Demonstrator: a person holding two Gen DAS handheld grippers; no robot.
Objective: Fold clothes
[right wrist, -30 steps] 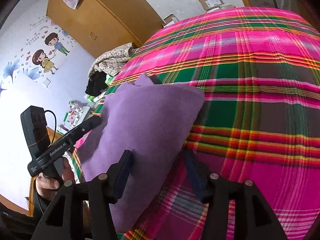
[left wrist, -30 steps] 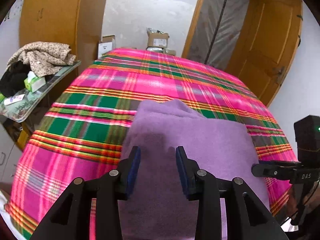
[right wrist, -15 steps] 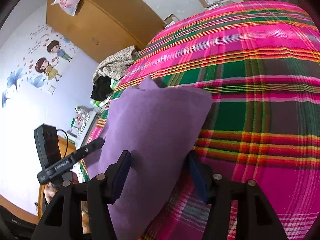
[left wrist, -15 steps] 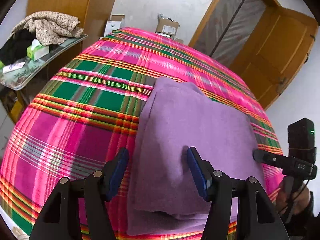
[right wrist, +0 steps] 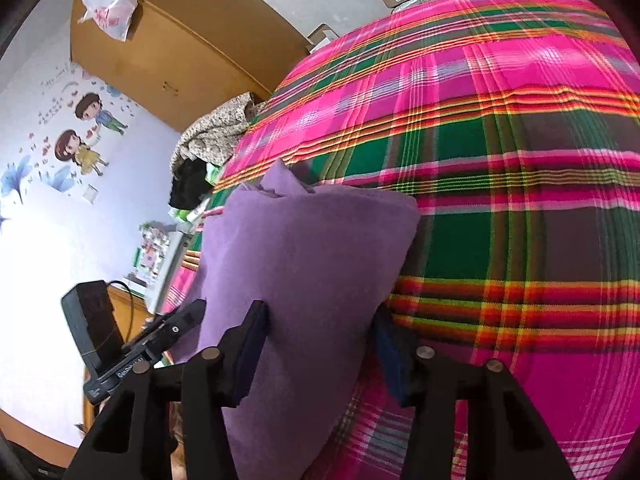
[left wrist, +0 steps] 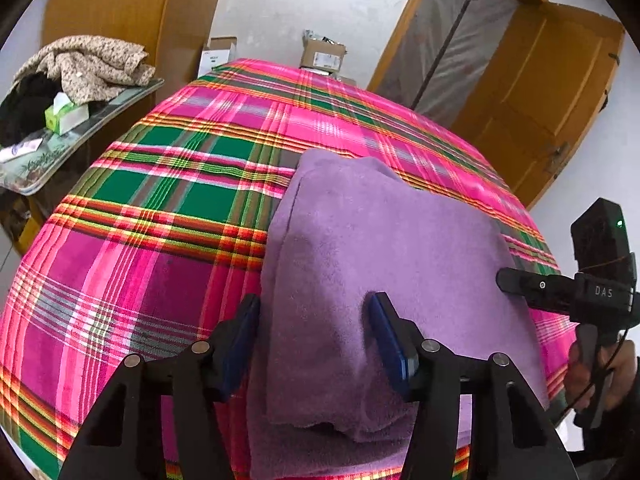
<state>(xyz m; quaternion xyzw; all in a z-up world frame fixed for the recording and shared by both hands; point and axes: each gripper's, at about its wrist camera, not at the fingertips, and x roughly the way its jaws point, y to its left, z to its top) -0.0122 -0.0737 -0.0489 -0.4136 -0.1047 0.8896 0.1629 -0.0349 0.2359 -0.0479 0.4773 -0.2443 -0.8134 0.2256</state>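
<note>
Purple cloth (left wrist: 380, 256) lies folded near the front edge of the plaid-covered bed (left wrist: 168, 248). Left tool (left wrist: 314, 338) and right tool (right wrist: 320, 340) both stand wide apart, each straddling a near corner of it without clamping.

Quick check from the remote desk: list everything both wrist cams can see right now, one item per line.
purple garment: 1, purple, folded on the near part of the bed
plaid bedcover: 1, pink, green and orange, over the whole bed
side shelf: 1, glass-topped, left of the bed
crumpled clothes: 1 heap, beige speckled over black, on the shelf
tissue box: 1, green and white, on the shelf
cardboard boxes: at least 2, brown and white, beyond the far edge of the bed
wardrobe: 1, brown wood, by the wall
plastic bag: 1, white and red, hanging on the wardrobe
cartoon stickers: several, on the wall
door: 1, brown, open
left gripper: black, open over the garment
right gripper: black, open over the garment
</note>
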